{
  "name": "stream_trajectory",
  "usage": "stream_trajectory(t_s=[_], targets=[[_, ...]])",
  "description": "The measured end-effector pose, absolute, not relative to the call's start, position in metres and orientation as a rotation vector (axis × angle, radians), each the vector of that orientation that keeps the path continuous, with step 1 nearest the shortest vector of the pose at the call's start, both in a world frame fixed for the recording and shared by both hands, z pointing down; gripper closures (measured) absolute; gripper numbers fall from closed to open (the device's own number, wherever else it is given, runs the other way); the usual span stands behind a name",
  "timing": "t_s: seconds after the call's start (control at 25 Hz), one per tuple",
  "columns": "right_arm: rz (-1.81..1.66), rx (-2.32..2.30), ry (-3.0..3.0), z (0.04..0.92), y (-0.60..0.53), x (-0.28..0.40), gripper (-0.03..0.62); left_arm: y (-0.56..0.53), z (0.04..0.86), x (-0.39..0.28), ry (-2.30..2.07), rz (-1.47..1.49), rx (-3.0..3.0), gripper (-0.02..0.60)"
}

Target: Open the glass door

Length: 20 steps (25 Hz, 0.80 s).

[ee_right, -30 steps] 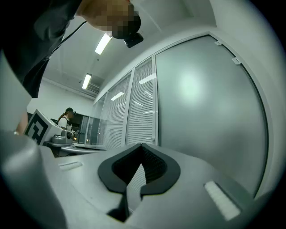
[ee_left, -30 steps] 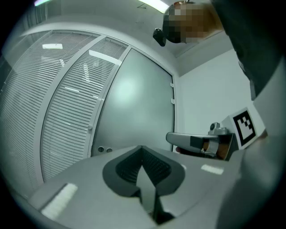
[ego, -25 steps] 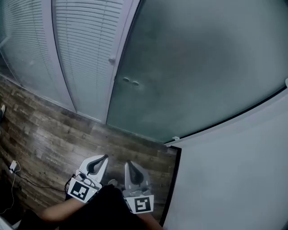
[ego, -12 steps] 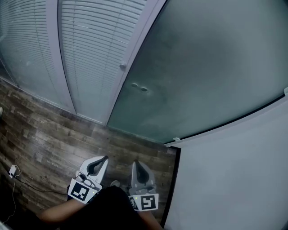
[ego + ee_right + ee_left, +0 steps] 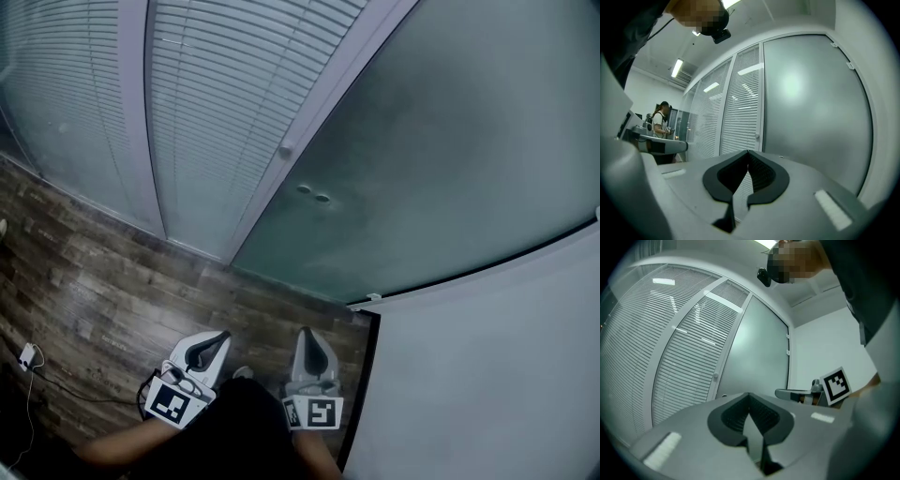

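The frosted glass door (image 5: 441, 141) fills the upper right of the head view, with two small round fittings (image 5: 313, 194) near its left edge. A small knob (image 5: 286, 150) sits on the pale frame beside it. Low in the picture, my left gripper (image 5: 217, 337) and right gripper (image 5: 307, 335) hang side by side over the wood floor, well short of the door. Both are shut with nothing between the pads. In the left gripper view the door (image 5: 759, 357) lies ahead past my shut left gripper (image 5: 749, 394). The right gripper view shows the door (image 5: 815, 108) beyond my shut right gripper (image 5: 747, 152).
Glazed panels with slatted blinds (image 5: 216, 103) stand left of the door. A white wall (image 5: 487, 375) meets the door at a small bracket (image 5: 373, 298) on the right. A cable and plug (image 5: 26, 354) lie on the wood floor (image 5: 103, 291). A person (image 5: 660, 119) stands far off.
The door frame and fittings have slid right and down in the head view. My right gripper has shifted right, widening the gap to the left one. Both stay shut.
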State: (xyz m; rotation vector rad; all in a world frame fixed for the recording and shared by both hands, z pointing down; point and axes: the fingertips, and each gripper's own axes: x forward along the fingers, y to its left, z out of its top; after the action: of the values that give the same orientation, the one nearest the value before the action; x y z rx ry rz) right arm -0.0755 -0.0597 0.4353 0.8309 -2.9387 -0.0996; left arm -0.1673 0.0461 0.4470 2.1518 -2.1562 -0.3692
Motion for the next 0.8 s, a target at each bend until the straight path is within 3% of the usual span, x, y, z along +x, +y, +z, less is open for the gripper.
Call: stream_trajectory(t_s=[0.8], targets=[[-0.03,0.758,-2.926,0.479,-0.211,-0.136,0.552,-0.038,0.455,-0.216,-2.361,-0.268,2.015,0.583]])
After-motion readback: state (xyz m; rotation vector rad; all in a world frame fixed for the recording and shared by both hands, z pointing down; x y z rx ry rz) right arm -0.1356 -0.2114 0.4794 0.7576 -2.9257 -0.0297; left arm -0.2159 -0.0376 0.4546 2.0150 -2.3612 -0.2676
